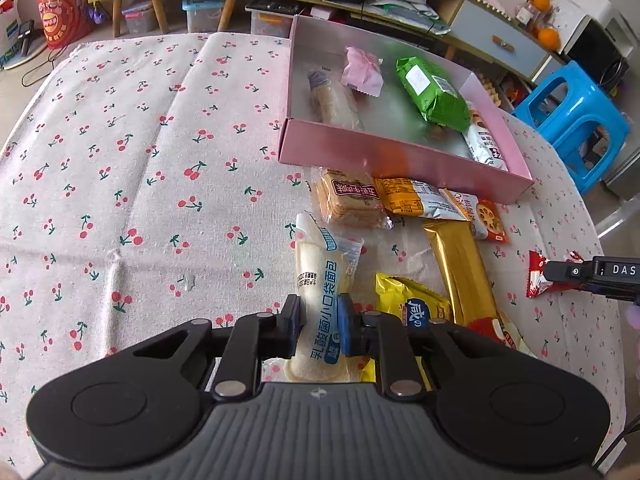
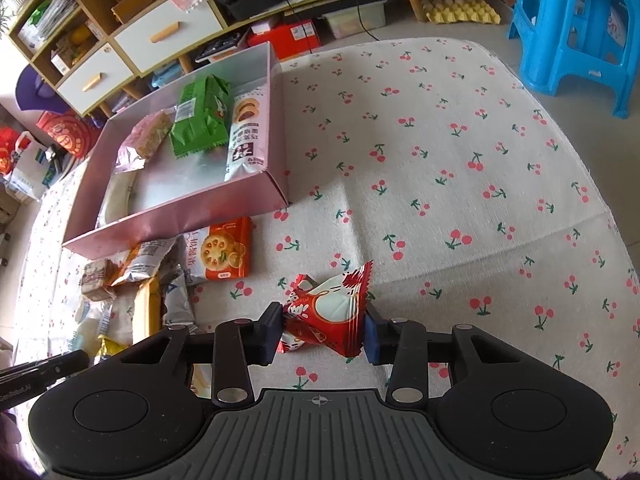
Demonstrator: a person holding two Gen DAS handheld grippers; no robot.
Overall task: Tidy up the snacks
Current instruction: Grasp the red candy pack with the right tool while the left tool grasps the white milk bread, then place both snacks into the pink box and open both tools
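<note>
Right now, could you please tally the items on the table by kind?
Bread roll in clear wrapper: 2
Other snack packet: 9
Pink box: 1
Total: 12

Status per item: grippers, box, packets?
Left gripper: shut on bread packet.
Right gripper: shut on red packet.
Pink box: open, no lid, four snacks inside.
Green packet: lying in box, sealed.
Cookie packet: on cloth, outside box.
</note>
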